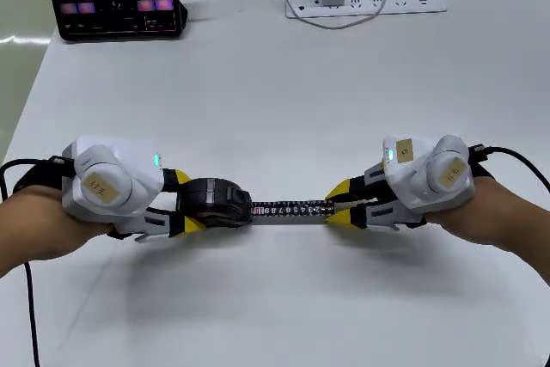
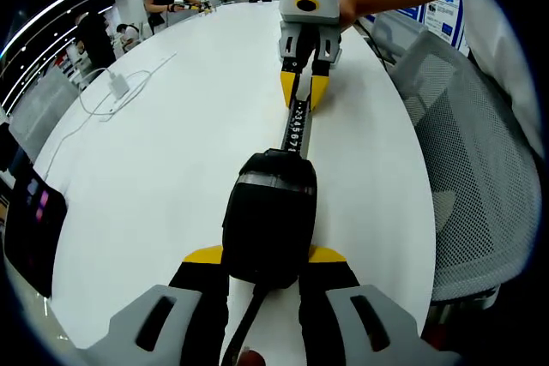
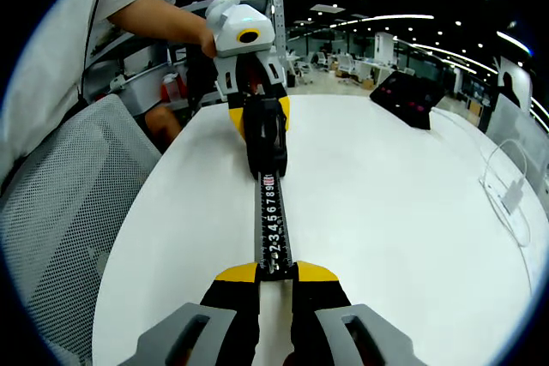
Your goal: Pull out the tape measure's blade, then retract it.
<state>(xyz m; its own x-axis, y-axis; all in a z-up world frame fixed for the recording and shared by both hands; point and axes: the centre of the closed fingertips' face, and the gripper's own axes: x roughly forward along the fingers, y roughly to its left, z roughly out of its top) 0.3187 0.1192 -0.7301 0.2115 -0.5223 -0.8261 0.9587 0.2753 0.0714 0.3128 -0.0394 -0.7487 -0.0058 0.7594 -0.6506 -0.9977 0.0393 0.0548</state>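
The left gripper (image 1: 189, 201) is clamped round the case (image 1: 216, 202) and the right gripper (image 1: 337, 204) is pinched tight on the blade (image 1: 292, 210) tip, a short run out between them. I'd say pull straight away from the case mouth, left holding firm, no twist. The blade's long axis runs gripper to gripper, tip toward the right one, numbers up.

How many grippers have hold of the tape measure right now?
2: the left gripper clamps the black plastic tape measure case; the right gripper pinches the extended numbered blade.
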